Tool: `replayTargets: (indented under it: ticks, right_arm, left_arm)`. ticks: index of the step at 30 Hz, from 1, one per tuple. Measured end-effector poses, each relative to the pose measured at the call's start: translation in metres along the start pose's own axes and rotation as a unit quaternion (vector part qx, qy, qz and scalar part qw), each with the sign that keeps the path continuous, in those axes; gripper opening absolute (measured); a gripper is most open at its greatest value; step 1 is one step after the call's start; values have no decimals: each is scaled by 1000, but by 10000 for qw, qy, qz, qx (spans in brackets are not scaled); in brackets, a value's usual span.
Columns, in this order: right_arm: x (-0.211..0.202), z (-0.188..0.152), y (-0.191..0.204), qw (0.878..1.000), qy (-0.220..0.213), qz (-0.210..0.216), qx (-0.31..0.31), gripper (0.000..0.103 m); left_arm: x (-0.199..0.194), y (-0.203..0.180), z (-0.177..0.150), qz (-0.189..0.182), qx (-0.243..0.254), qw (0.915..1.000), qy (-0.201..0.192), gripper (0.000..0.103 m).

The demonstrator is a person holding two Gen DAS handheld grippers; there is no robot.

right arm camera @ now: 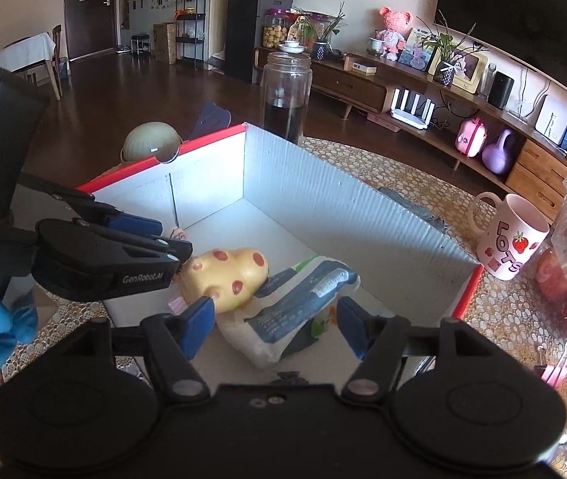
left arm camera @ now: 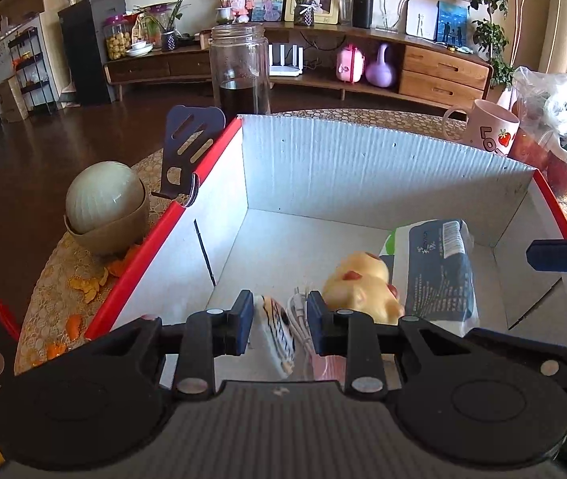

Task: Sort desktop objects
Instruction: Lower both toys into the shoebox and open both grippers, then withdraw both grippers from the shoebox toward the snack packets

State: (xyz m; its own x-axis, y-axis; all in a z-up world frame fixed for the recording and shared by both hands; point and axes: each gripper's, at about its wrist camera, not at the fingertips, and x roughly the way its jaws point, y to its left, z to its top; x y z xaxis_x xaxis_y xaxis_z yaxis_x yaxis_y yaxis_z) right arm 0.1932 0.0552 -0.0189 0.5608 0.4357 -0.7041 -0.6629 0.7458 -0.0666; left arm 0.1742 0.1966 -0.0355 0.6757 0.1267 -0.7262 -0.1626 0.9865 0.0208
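Lace-covered table (right arm camera: 423, 183) fronts wooden sideboard (right arm camera: 363, 84); left gripper (left arm camera: 280, 321) pinches striped object (left arm camera: 275, 331), right gripper (right arm camera: 275, 323) gapes empty.

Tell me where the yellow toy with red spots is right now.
In both wrist views the yellow toy lies on the floor of the red-edged box, right beside the tissue pack.

Ahead of the blue-padded left gripper (left arm camera: 280, 319), the box (left arm camera: 363, 159) is white inside with a red rim, holding a yellow red-spotted toy (left arm camera: 363, 283) and a grey-blue and white packet (left arm camera: 439, 271); right of it stands a pink strawberry-printed mug (left arm camera: 490, 129).
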Motion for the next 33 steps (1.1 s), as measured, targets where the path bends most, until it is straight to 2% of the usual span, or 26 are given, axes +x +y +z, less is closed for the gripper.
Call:
replayTargets:
  ticks: [2, 3, 4, 7, 25, 28, 33]
  right_arm:
    - [-5, -1, -1, 10000, -42, 37, -5, 74]
    - [-8, -2, -2, 10000, -51, 56, -18, 74]
    - [-10, -2, -1, 10000, -63, 53, -54, 76]
    - [-20, -3, -3, 9998, -127, 42, -165, 79]
    - [-92, -26, -31, 9983, -548, 11, 174, 92]
    - [-106, -30, -36, 9977, -633, -87, 241, 93]
    - [-130, -40, -44, 9962, -752, -221, 386, 94]
  left_arm:
    - [-1, -1, -1, 27, 13, 10000, -9, 30]
    - [-2, -1, -1, 8, 12, 10000, -19, 34]
    - [-3, -2, -2, -19, 18, 10000, -35, 45]
    - [-9, -7, -2, -78, 43, 9999, -139, 65]
    - [-46, -28, -8, -282, -215, 9993, -132, 67]
    - [-58, -35, -10, -270, -142, 9993, -216, 73]
    - [-78, -47, -14, -301, -68, 9990, -338, 75]
